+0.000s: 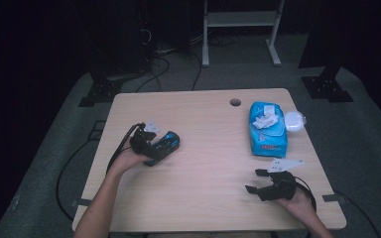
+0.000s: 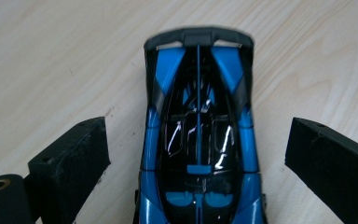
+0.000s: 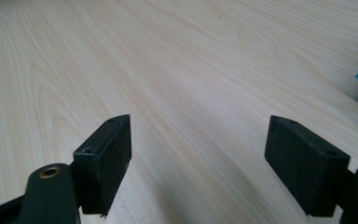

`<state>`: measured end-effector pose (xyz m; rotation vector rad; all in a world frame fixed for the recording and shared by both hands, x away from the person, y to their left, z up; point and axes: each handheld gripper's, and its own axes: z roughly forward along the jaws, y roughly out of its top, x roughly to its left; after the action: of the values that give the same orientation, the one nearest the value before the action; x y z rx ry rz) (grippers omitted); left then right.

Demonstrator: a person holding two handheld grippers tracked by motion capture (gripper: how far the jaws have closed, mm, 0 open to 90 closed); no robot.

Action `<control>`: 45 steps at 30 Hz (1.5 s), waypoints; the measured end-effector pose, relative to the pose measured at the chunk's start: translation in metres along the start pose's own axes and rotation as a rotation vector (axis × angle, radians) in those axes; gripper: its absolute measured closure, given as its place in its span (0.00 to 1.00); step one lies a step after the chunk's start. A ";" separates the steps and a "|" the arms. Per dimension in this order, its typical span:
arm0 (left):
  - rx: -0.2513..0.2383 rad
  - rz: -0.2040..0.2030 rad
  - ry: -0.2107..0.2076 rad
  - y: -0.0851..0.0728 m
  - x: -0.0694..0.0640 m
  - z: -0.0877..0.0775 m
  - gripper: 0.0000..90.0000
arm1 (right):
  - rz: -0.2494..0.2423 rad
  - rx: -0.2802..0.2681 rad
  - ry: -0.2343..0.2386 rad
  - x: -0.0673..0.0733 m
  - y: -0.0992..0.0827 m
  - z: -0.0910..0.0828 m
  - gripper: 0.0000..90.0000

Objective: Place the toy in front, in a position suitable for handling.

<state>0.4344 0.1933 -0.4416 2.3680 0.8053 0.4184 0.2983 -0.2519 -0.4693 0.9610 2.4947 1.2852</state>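
The glossy blue-and-black toy sports car (image 2: pixel 199 135) sits on the left half of the pale wooden table (image 1: pixel 208 163), lying lengthwise between the spread jaws of the left gripper (image 2: pixel 198 154), which flank its sides without touching. This looks like the approach before a grasp; the next move calls for closing evenly on the car's flanks. The right gripper (image 3: pixel 200 158) hovers open over bare wood, with the blue wet-wipe pack (image 1: pixel 267 127) beyond it, well apart from the car.
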 end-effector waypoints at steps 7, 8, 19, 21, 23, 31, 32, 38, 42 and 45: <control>0.037 0.013 -0.016 -0.005 -0.001 0.009 0.13 | 0.004 0.000 -0.001 -0.001 0.000 0.001 0.25; 0.035 0.021 -0.015 -0.004 -0.001 0.009 0.15 | 0.002 0.002 -0.001 -0.001 0.001 0.001 0.25; 0.070 -0.024 -0.047 -0.007 0.003 0.015 0.26 | 0.000 -0.001 -0.001 -0.001 0.000 0.000 0.25; 0.078 -0.021 -0.044 -0.008 0.002 0.018 0.27 | -0.001 -0.003 -0.003 0.000 0.000 -0.001 0.25; 0.081 -0.030 -0.043 -0.007 0.002 0.018 0.27 | 0.000 -0.002 -0.002 -0.001 0.000 0.000 0.25; 0.162 -0.044 -0.047 0.004 0.002 0.021 0.28 | -0.009 0.005 -0.001 0.001 0.000 0.001 0.25; 0.173 -0.046 -0.057 0.005 0.003 0.020 0.28 | -0.010 0.004 -0.001 0.001 0.000 0.001 0.25; 0.187 -0.058 -0.080 0.005 0.007 0.019 0.28 | -0.006 0.009 0.000 0.000 -0.001 0.001 0.25; 0.212 -0.046 -0.075 0.007 0.006 0.018 0.28 | -0.005 0.010 0.001 0.000 0.000 0.002 0.25; 0.230 -0.022 -0.044 0.010 0.001 0.019 0.28 | -0.011 0.015 0.003 0.001 0.000 0.004 0.25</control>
<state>0.4485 0.1796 -0.4501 2.5673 0.9001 0.2764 0.2992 -0.2491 -0.4715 0.9482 2.5118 1.2679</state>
